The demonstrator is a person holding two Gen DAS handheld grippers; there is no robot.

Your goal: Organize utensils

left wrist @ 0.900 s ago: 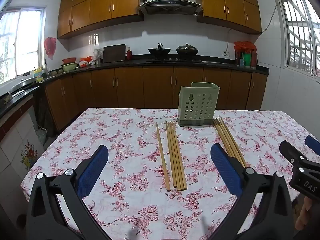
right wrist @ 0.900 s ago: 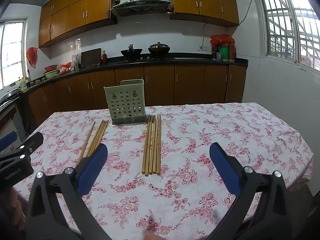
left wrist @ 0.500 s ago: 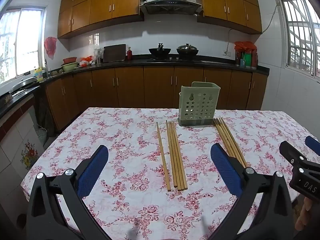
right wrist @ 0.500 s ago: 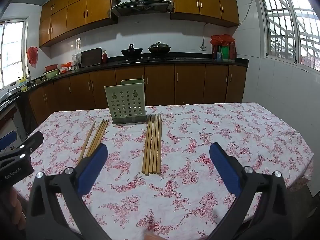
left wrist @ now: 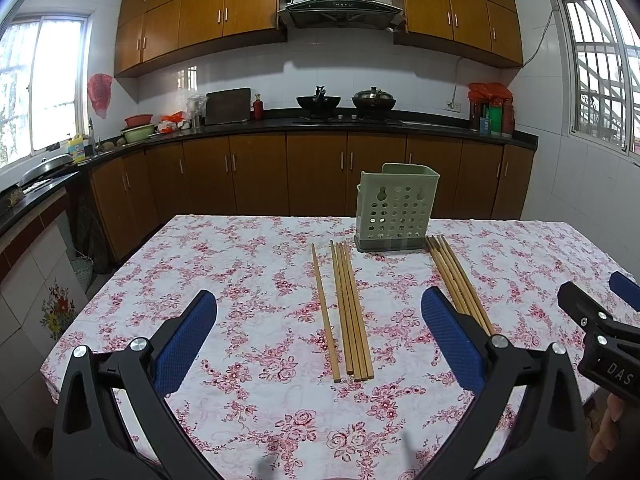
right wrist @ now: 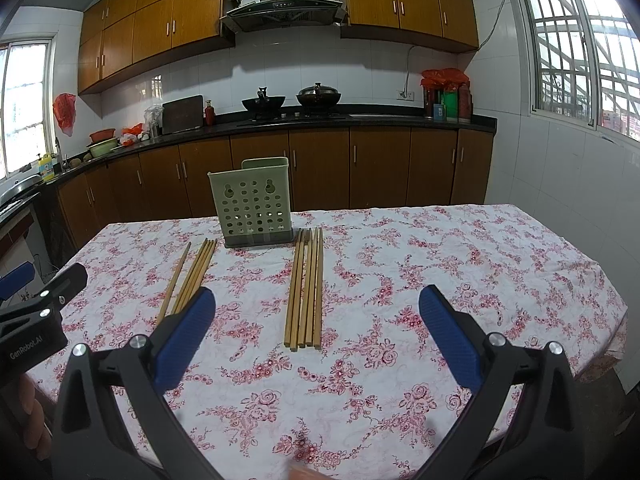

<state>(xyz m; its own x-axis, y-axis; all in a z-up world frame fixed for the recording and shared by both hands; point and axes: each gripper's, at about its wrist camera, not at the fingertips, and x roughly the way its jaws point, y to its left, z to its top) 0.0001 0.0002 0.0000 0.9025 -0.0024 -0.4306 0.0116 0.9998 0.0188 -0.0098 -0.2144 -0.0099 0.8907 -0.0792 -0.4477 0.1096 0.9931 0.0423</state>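
Note:
A pale green perforated utensil holder (left wrist: 396,209) (right wrist: 253,210) stands upright at the far side of the flowered tablecloth (left wrist: 248,280) (right wrist: 440,264). Two bundles of wooden chopsticks lie flat in front of it: the left bundle (left wrist: 349,308) (right wrist: 196,274) with one stick set slightly apart, and the right bundle (left wrist: 456,278) (right wrist: 307,286). My left gripper (left wrist: 318,336) hovers open over the near table, the left bundle lying ahead between its blue pads. My right gripper (right wrist: 316,332) is open too, with the right bundle ahead of it. Neither holds anything.
Brown kitchen cabinets and a dark counter (left wrist: 320,124) with woks, bottles and bowls run behind the table. Windows sit on both sides. The table's right edge (right wrist: 616,320) drops off near the white tiled wall. A person's fingers (right wrist: 32,420) show at the frame edges.

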